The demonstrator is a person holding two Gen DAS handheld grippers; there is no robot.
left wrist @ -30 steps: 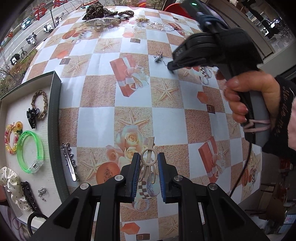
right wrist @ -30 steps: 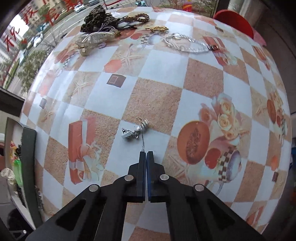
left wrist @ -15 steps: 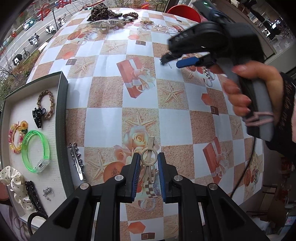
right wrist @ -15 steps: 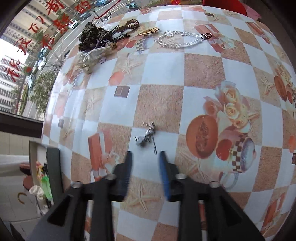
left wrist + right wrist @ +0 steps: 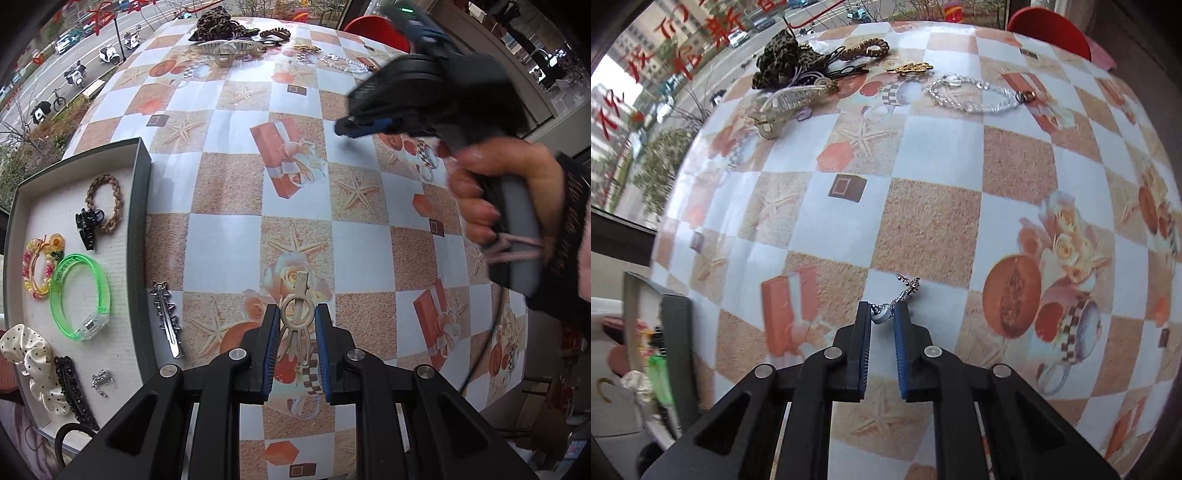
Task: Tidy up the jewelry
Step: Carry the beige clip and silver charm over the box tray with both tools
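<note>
Half a second ago the right gripper (image 5: 882, 317) stood wide open short of the small silver earring (image 5: 886, 314); its jaws have since narrowed and come forward, so the earring's round end now sits between the fingertips, its fine chain trailing out beyond them over the checked tablecloth (image 5: 923, 221). Whether the pads are already pressing on it I cannot tell; a gap shows between them further back. Seen from the left wrist camera, the right gripper (image 5: 345, 127) is blurred, low over the cloth at far right, with the person's hand (image 5: 498, 199) around its grey handle.

Nearest on the left side, the left gripper (image 5: 295, 325) is partly closed around a cream hair clip (image 5: 297, 314), which stands between the blue pads with its narrow end pointing away. Just left of it a silver star barrette (image 5: 167, 319) lies on the cloth, beside the wall of the dark-rimmed tray (image 5: 142, 206). Inside the tray, near to far, lie a polka-dot scrunchie (image 5: 29, 365), a black beaded clip (image 5: 72, 391), a small silver charm (image 5: 100, 380), a green bangle (image 5: 79, 295), a multicoloured hair tie (image 5: 37, 266), a black claw clip (image 5: 86, 225) and a braided brown hair tie (image 5: 105, 203).

At the far edge of the table sits the unsorted heap: a large beige claw clip (image 5: 786, 103), a leopard-print scrunchie (image 5: 781, 61), a brown coil hair tie (image 5: 866, 48), a gold leaf clip (image 5: 912, 68) and, to the right, a clear bead bracelet (image 5: 975, 96).
</note>
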